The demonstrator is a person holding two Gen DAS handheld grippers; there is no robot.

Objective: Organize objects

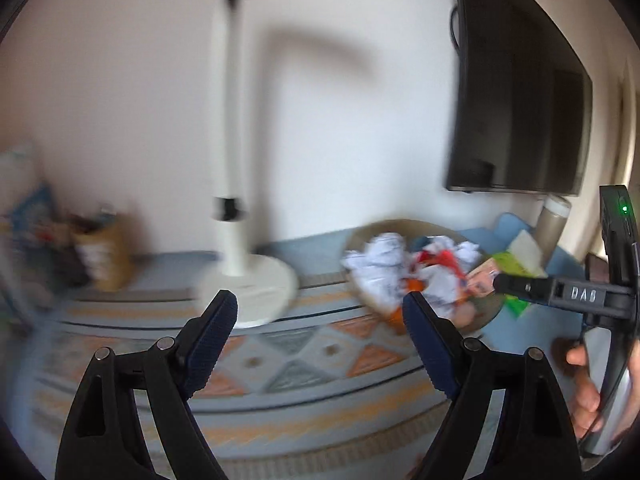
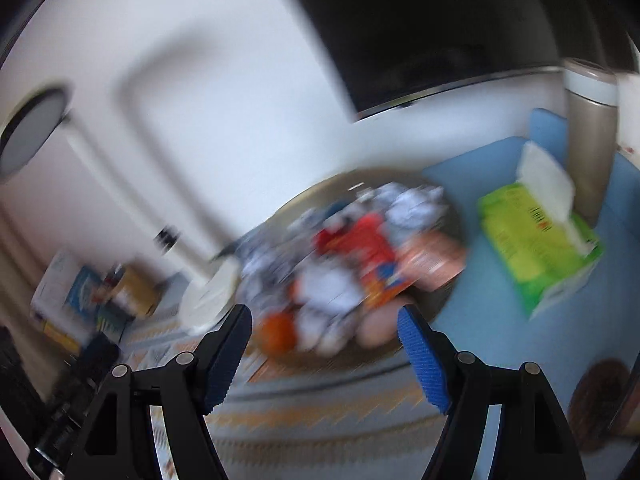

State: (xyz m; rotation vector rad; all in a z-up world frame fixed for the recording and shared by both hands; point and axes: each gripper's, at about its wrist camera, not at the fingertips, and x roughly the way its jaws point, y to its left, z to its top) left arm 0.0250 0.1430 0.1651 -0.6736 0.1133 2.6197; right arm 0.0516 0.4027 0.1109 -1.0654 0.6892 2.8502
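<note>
Left wrist view alone: right gripper (image 1: 520, 286) over basket (image 1: 486, 316), both jaws released, empty

Soft daylight, perhaps from the right; heavy motion blur, dark fisheye-bent edges, a lamp (image 1: 232, 120) shadow on the wall.
</note>
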